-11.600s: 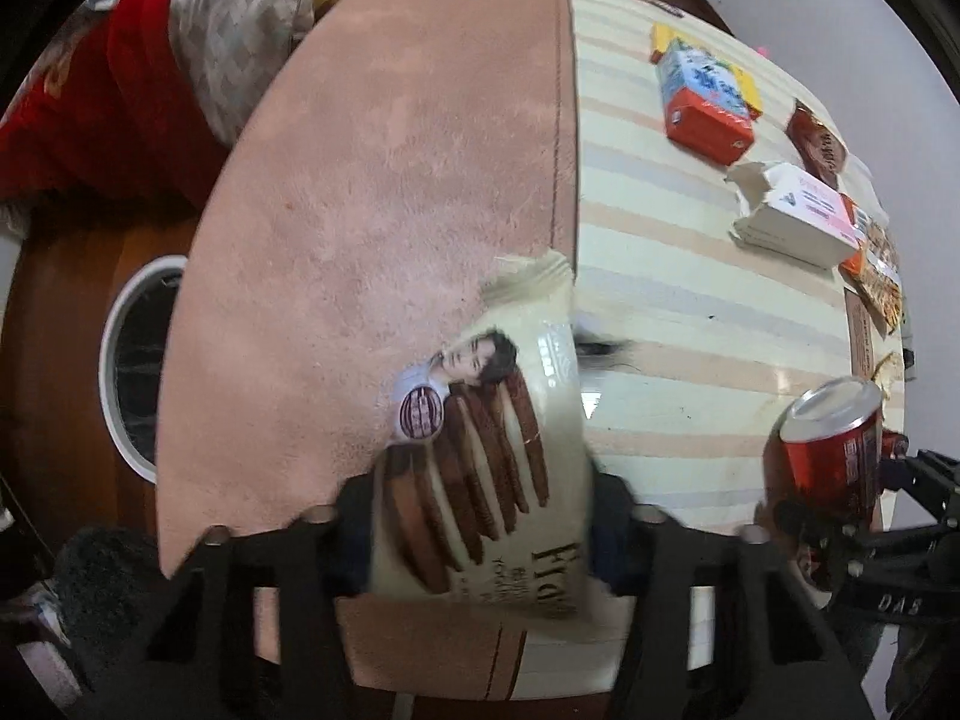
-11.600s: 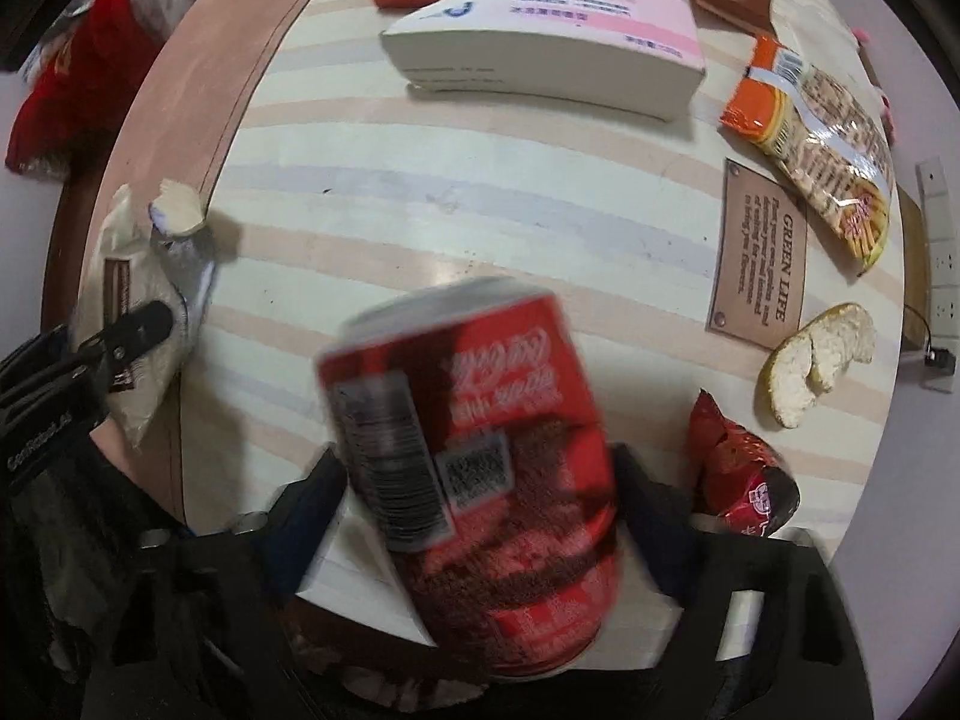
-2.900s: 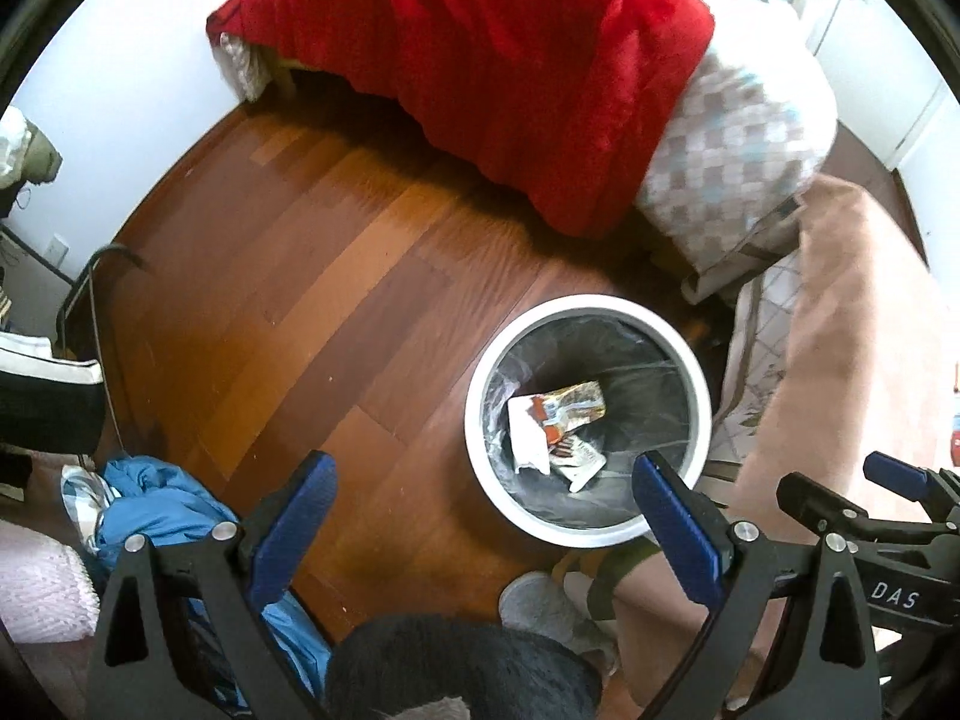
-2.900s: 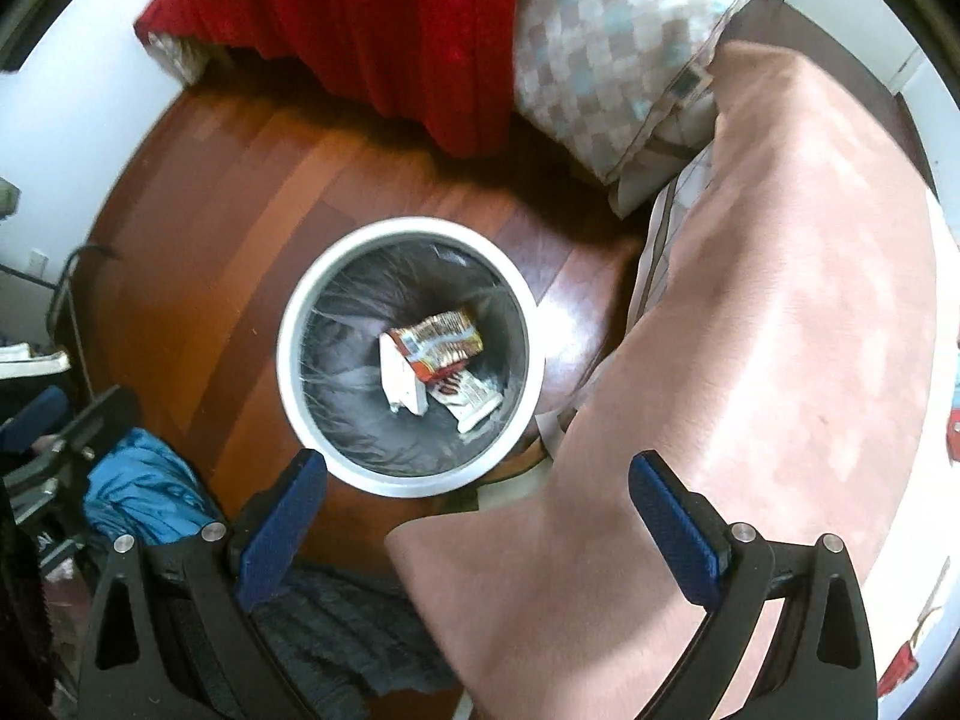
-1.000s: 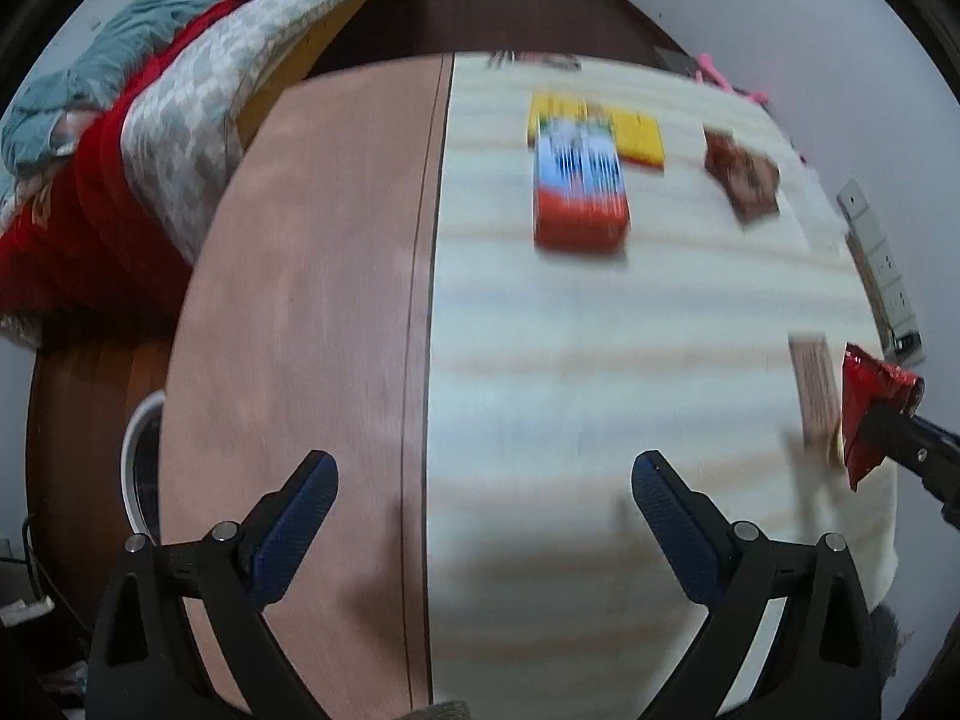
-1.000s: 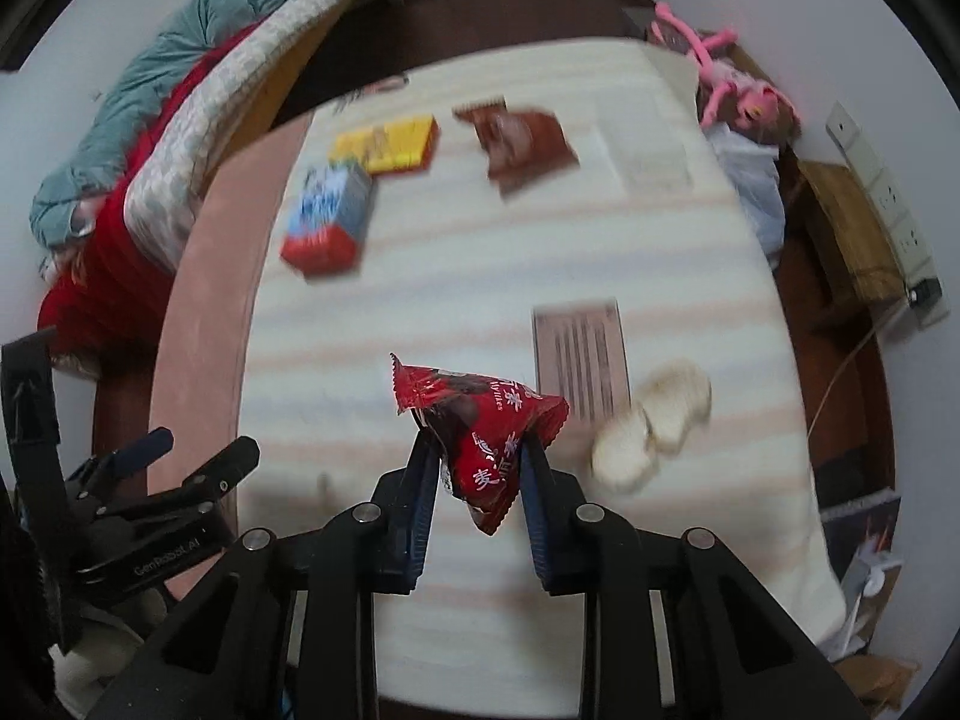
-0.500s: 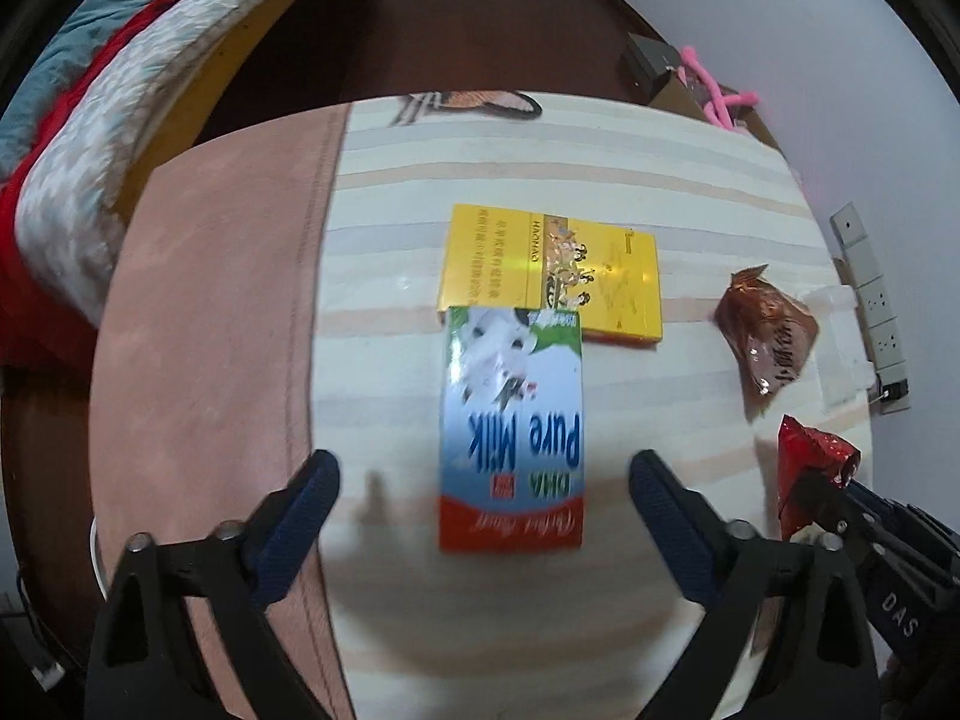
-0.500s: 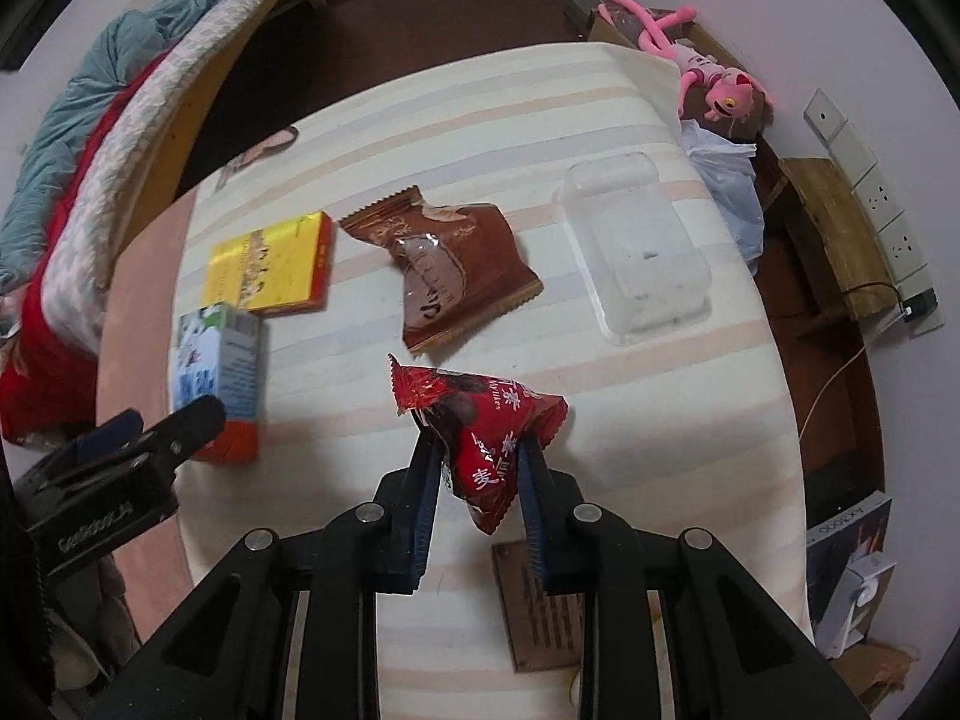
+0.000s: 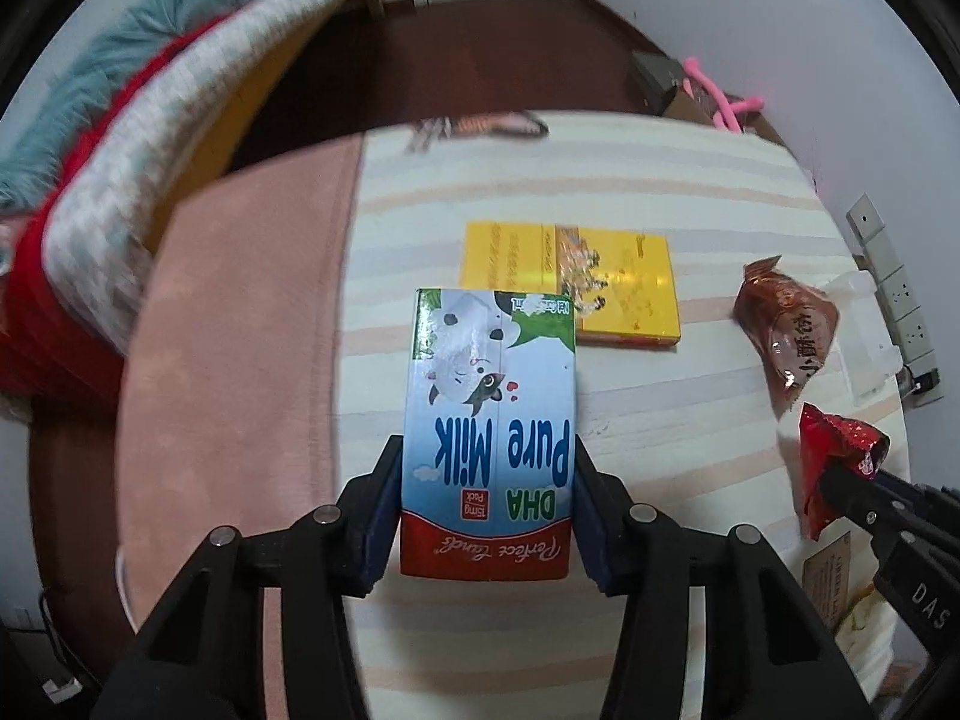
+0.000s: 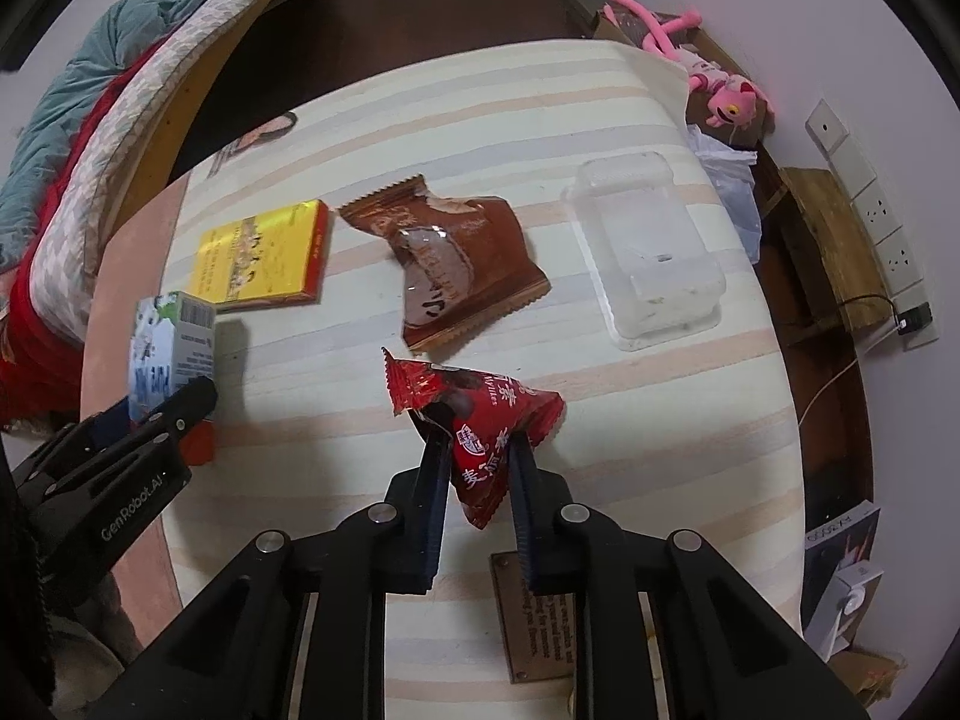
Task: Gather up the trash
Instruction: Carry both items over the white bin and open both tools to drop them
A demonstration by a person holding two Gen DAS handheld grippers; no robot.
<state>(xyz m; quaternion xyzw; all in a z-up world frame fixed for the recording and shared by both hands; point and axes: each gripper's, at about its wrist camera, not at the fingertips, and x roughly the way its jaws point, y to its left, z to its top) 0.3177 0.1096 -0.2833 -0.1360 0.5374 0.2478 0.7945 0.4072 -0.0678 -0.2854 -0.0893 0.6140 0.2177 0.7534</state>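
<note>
Left gripper [image 9: 487, 516]: milk carton [image 9: 489, 438] is pinched squarely at its lower sides, on the striped tablecloth [image 9: 630, 420].
Right gripper [image 10: 478, 456]: red wrapper [image 10: 486, 420] is clamped, held above the cloth.
Advice: carton should be lifted straight, squeeze kept gentle.
Farther: yellow box [image 9: 600, 288], brown wrapper [image 10: 447, 264], clear tray [image 10: 648, 252] are left uncollected.

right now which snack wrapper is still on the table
The brown wrapper; it lies flat on the cloth, while the red wrapper is pinched in the right gripper.
</note>
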